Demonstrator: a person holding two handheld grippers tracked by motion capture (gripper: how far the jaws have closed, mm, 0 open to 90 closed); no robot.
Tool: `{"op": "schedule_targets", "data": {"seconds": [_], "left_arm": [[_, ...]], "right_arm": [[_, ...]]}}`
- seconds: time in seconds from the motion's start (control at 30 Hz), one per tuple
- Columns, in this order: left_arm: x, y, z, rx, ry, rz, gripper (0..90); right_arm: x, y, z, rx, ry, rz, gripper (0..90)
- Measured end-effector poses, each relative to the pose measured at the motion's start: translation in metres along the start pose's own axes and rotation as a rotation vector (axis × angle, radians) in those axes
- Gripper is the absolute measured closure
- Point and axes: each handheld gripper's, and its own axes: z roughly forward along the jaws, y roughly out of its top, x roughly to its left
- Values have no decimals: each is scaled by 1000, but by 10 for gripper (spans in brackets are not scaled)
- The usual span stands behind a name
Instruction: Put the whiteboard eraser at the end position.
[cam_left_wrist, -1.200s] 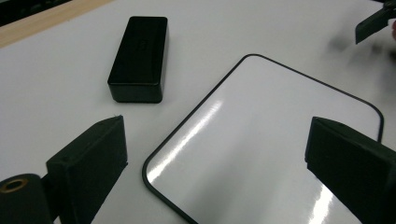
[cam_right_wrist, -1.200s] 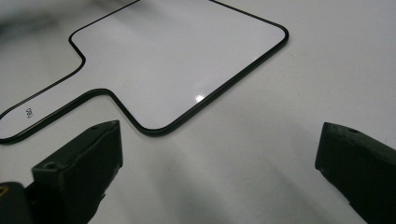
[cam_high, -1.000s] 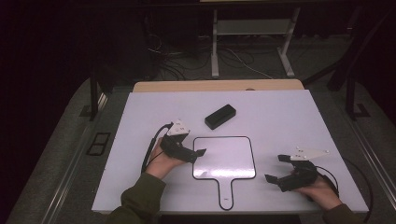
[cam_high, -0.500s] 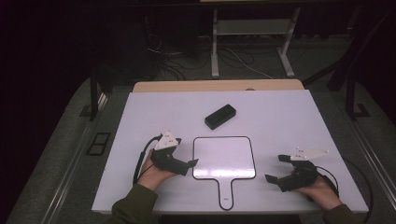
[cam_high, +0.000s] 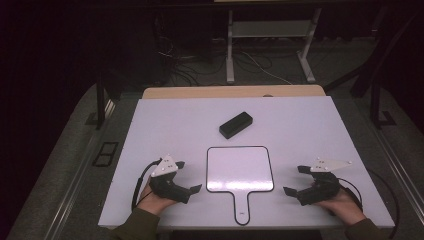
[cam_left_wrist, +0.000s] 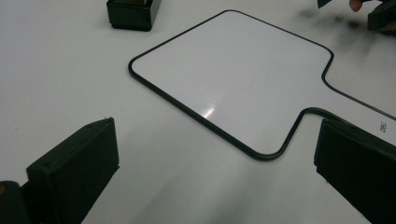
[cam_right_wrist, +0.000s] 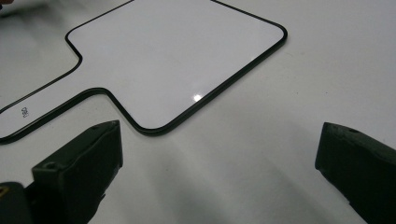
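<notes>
A paddle board (cam_high: 240, 169) lies at lower centre on the table (cam_high: 300, 125), a small box (cam_high: 235, 124) just above it.

A small print on the whiteboard paddle's handle (cam_right_wrist: 24, 111); illegible.

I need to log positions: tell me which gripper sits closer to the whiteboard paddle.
The left gripper: its jaw tips nearly reach the whiteboard paddle's left edge, while the right gripper leaves a slightly wider strip of table.

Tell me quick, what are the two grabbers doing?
Left gripper: open, holding nothing.
Right gripper: open, holding nothing.
</notes>
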Motion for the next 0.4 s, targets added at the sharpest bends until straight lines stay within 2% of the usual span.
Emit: {"op": "schedule_targets", "data": {"seconds": [0.4], "left_arm": [[0,-2,2,43,0,-2,0]], "right_arm": [[0,0,-1,1,-4,-6,0]]}}
